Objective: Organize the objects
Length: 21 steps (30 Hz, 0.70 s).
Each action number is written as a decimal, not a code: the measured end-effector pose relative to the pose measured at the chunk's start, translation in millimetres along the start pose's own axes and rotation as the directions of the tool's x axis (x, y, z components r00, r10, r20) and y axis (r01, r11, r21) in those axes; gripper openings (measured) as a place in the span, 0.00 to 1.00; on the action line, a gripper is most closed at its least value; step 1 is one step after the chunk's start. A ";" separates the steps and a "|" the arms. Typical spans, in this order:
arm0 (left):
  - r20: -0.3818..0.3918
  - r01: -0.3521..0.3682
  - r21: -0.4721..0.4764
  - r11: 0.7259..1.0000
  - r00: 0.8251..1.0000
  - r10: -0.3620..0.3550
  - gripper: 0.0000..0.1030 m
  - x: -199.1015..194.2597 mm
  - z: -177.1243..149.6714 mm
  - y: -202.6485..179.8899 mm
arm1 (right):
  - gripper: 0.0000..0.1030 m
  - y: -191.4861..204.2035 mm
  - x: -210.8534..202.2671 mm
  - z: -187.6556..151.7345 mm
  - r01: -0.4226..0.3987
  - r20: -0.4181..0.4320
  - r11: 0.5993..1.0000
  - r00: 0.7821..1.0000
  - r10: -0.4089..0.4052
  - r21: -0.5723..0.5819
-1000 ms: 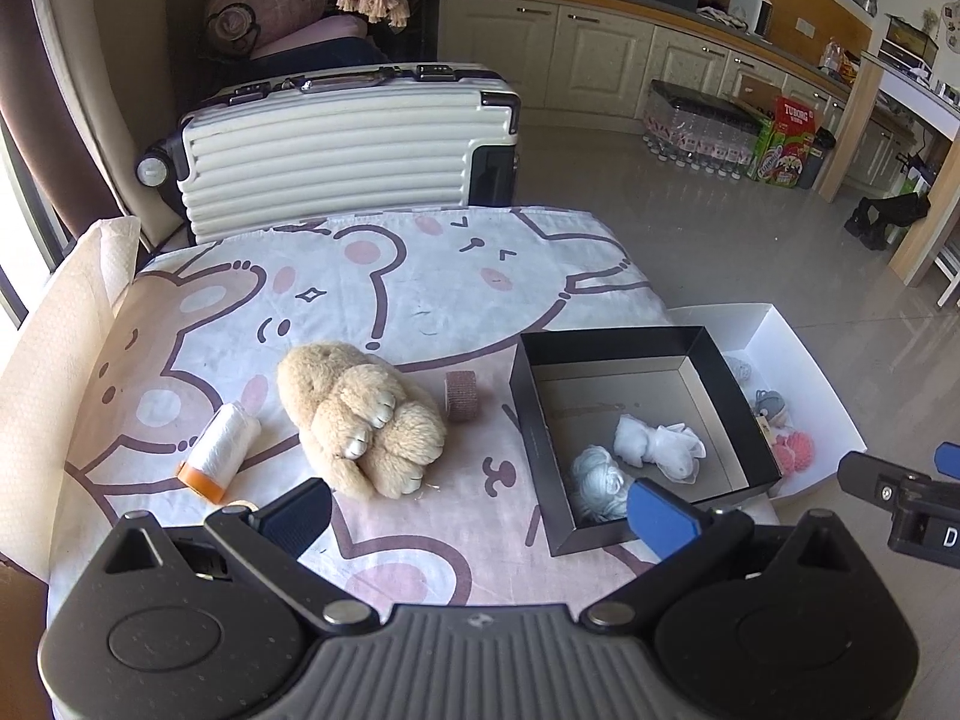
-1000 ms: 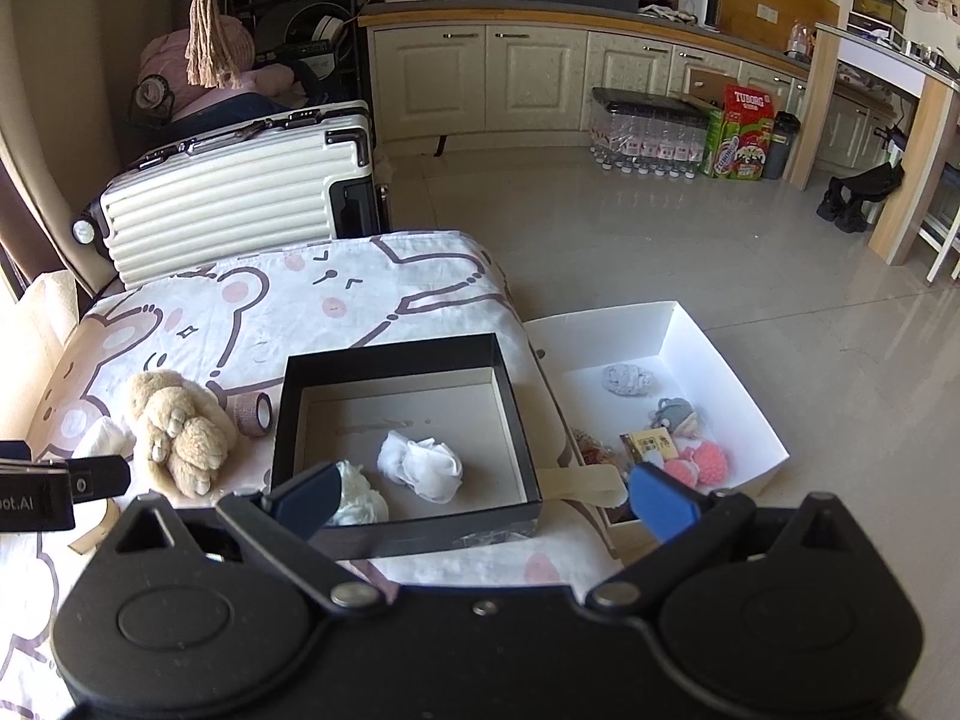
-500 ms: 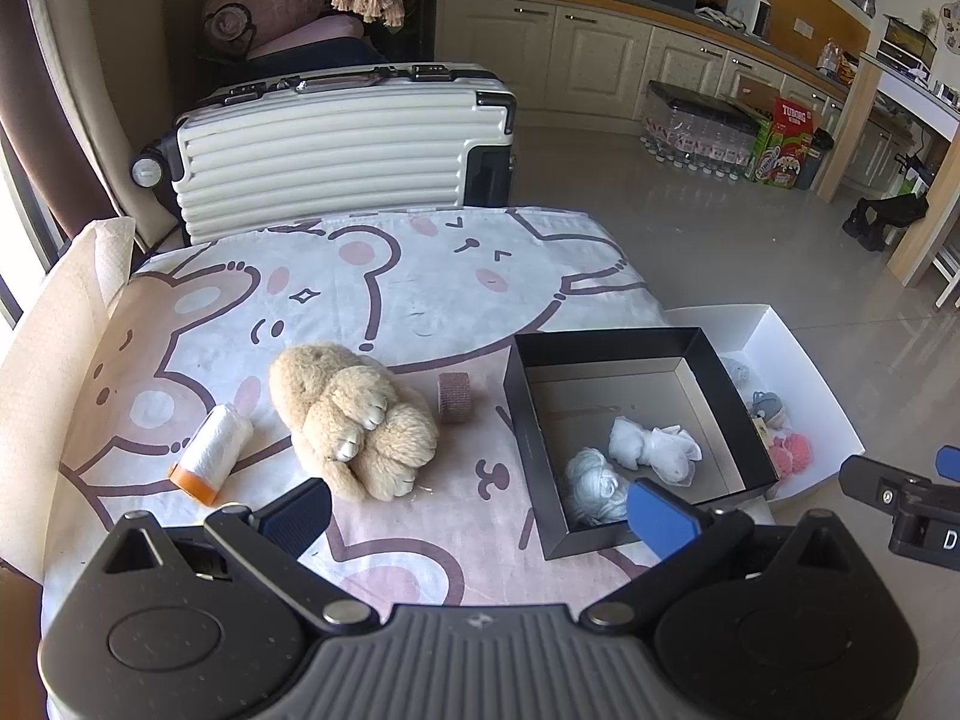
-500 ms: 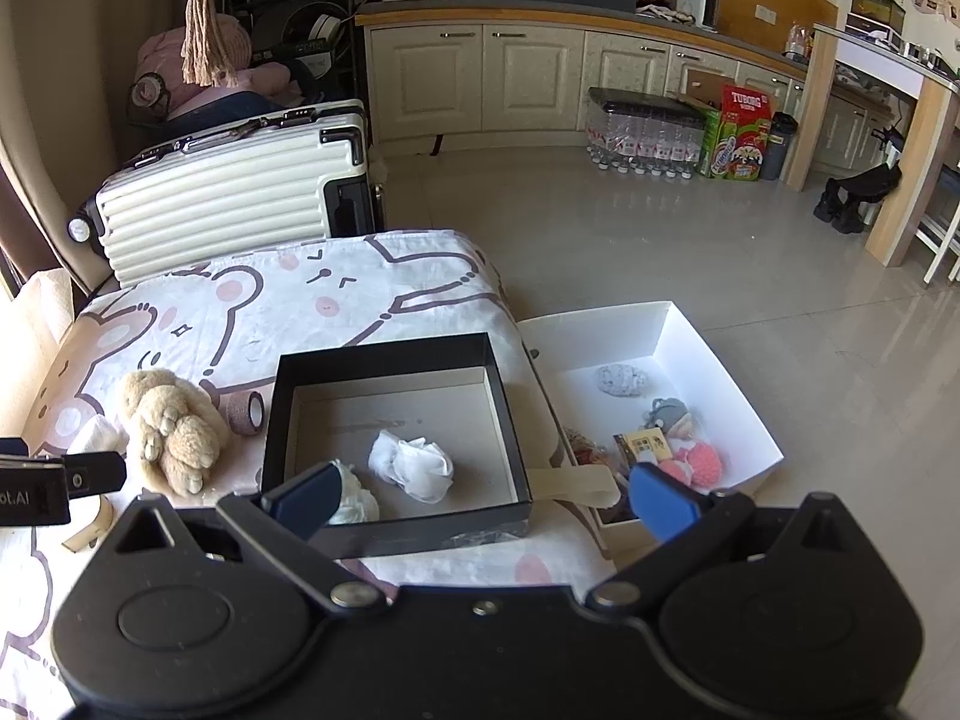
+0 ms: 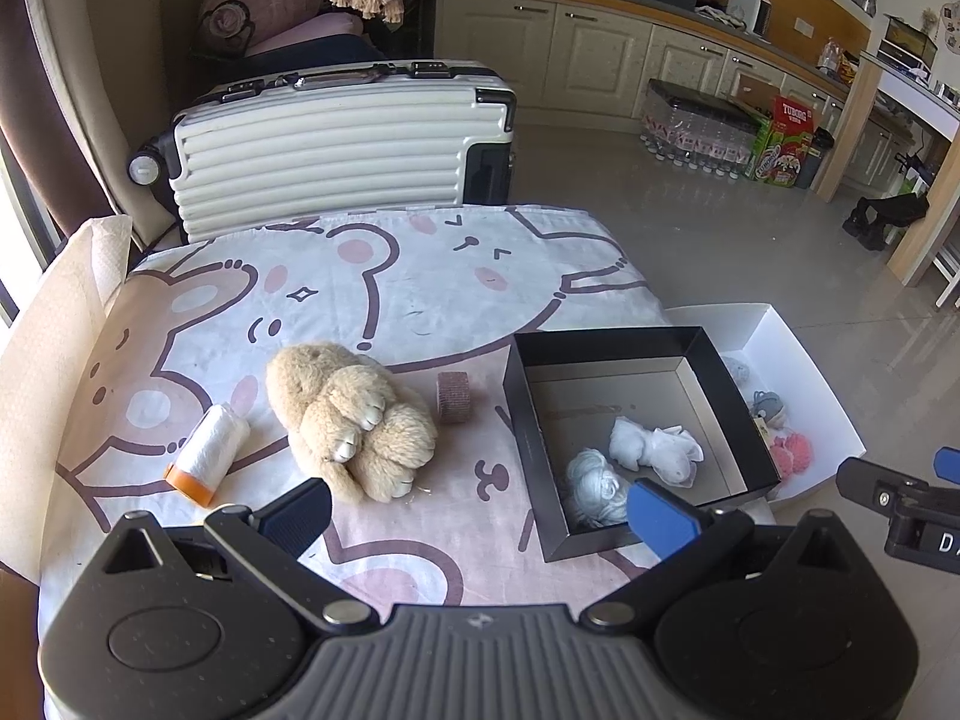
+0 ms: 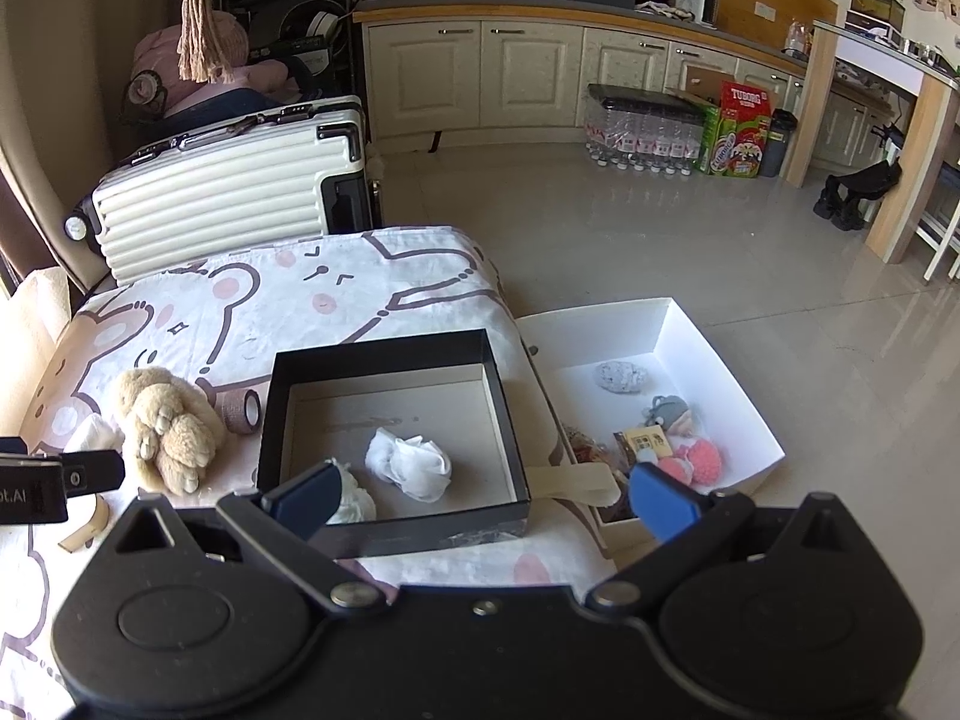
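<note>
A tan plush toy (image 5: 351, 420) lies on the bear-print cloth (image 5: 384, 276), with a white thread spool (image 5: 207, 447) on its left and a small brown tape roll (image 5: 453, 397) on its right. The black box (image 5: 528, 420) holds a white cloth bundle (image 5: 654, 447) and a pale blue-grey ball (image 5: 594, 489). My left gripper (image 5: 477, 516) hovers open and empty near the front edge, between plush and box. My right gripper (image 6: 480, 495) is open and empty over the black box's (image 6: 390, 345) front wall, above the white bundle (image 6: 408, 462). The plush (image 6: 165, 420) lies to its left.
A white tray (image 6: 708, 348) right of the table holds several small soft items. A ribbed white suitcase (image 5: 336, 144) stands behind the table. A flat wooden stick (image 6: 570, 480) juts between box and tray. Cabinets and floor lie beyond.
Both grippers have drifted slightly; the table objects sit a little lower-left in the views. Nothing was grasped or released, and both stay open.
</note>
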State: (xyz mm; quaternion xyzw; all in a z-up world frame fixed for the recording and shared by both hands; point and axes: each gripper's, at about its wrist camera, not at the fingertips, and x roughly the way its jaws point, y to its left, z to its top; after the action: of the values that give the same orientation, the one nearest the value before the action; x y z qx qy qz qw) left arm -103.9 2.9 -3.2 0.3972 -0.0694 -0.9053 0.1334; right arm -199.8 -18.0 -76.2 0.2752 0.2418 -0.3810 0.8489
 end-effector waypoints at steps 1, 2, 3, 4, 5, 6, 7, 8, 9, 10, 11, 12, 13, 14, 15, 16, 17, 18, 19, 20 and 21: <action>0.001 0.005 0.006 1.000 1.000 -0.005 1.00 0.3 0.0 0.0 | 1.00 0.1 0.4 0.2 0.003 0.000 1.000 1.000 -0.003 0.001; 0.002 0.011 0.015 1.000 1.000 -0.011 1.00 0.6 0.0 0.0 | 1.00 0.6 0.4 0.3 0.010 0.001 1.000 1.000 -0.010 0.006; 0.003 0.015 0.020 1.000 1.000 -0.015 1.00 0.8 0.0 0.4 | 1.00 0.9 1.0 0.4 0.013 0.000 1.000 1.000 -0.013 0.007; 0.004 0.018 0.022 1.000 1.000 -0.018 1.00 0.8 -0.2 1.5 | 1.00 1.5 1.6 0.5 0.020 0.000 1.000 1.000 -0.020 0.012; 0.006 0.023 0.029 0.999 1.000 -0.023 1.00 0.8 -0.2 2.0 | 1.00 2.4 2.1 0.7 0.022 0.000 1.000 1.000 -0.022 0.013; 0.007 0.024 0.031 0.999 1.000 -0.024 1.00 0.8 -0.2 2.3 | 1.00 3.6 2.7 0.8 0.022 -0.001 1.000 1.000 -0.022 0.013; 0.009 0.024 0.032 0.999 1.000 -0.024 1.00 0.8 -0.2 3.9 | 1.00 5.1 3.2 0.9 0.022 -0.001 1.000 1.000 -0.022 0.013; 0.010 0.026 0.037 0.999 1.000 -0.026 1.00 0.8 -0.3 5.6 | 1.00 7.1 4.0 1.6 0.021 0.000 1.000 1.000 -0.021 0.013; 0.011 0.025 0.041 0.999 1.000 -0.026 1.00 0.7 -0.3 7.8 | 1.00 9.4 4.9 2.3 0.019 0.000 1.000 1.000 -0.019 0.012; 0.013 0.022 0.040 0.999 1.000 -0.022 1.00 0.2 0.0 11.9 | 1.00 12.0 5.7 2.9 0.019 0.000 1.000 1.000 -0.019 0.013; 0.013 0.016 0.035 0.999 1.000 -0.017 1.00 -0.2 0.1 15.7 | 1.00 15.2 6.7 3.6 0.015 0.000 1.000 1.000 -0.015 0.010; 0.013 0.011 0.028 1.000 1.000 -0.011 1.00 -0.5 0.3 20.0 | 1.00 18.6 7.7 4.3 0.012 0.000 1.000 1.000 -0.012 0.008; 0.013 0.003 0.017 1.000 1.000 -0.003 1.00 -1.1 0.4 25.7 | 1.00 23.5 8.9 4.9 0.007 0.000 1.000 1.000 -0.007 0.003; 0.012 -0.004 0.008 1.000 1.000 0.004 1.00 -1.7 0.4 30.4 | 1.00 27.7 9.9 5.6 0.003 0.000 1.000 1.000 -0.003 -0.001; 0.011 -0.011 -0.001 1.000 1.000 0.011 1.00 -2.0 0.3 34.8 | 1.00 32.6 10.8 6.3 -0.002 0.001 1.000 1.000 0.002 -0.006; 0.010 -0.019 -0.009 1.000 1.000 0.019 1.00 -3.1 0.2 41.0 | 1.00 37.2 11.6 6.9 -0.005 0.001 1.000 1.000 0.005 -0.008; 0.010 -0.025 -0.014 1.000 1.000 0.025 1.00 -4.0 -0.2 45.3 | 1.00 42.2 12.6 7.4 -0.011 0.001 1.000 1.000 0.011 -0.013; 0.009 -0.032 -0.019 0.999 0.999 0.033 1.00 -4.7 -0.5 49.5 | 1.00 47.2 13.3 8.0 -0.017 0.001 1.000 1.000 0.017 -0.019; 0.009 -0.040 -0.025 0.999 0.999 0.040 1.00 -6.4 -1.5 55.4 | 1.00 52.0 13.9 8.4 -0.019 0.001 1.000 1.000 0.019 -0.022; 0.009 -0.047 -0.033 0.998 0.999 0.048 1.00 -7.9 -2.1 60.0 | 1.00 57.7 14.4 8.9 -0.024 0.002 0.999 1.000 0.024 -0.028; 0.009 -0.055 -0.042 0.998 0.998 0.056 1.00 -9.3 -2.8 65.5 | 1.00 62.0 15.0 9.4 -0.028 0.002 0.999 1.000 0.029 -0.032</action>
State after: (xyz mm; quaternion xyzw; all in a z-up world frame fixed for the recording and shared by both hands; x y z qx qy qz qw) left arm -83.6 -56.9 16.5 0.3878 -0.0620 -0.9044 0.1666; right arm -140.7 2.8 -61.1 0.2646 0.2430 -0.3653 0.8588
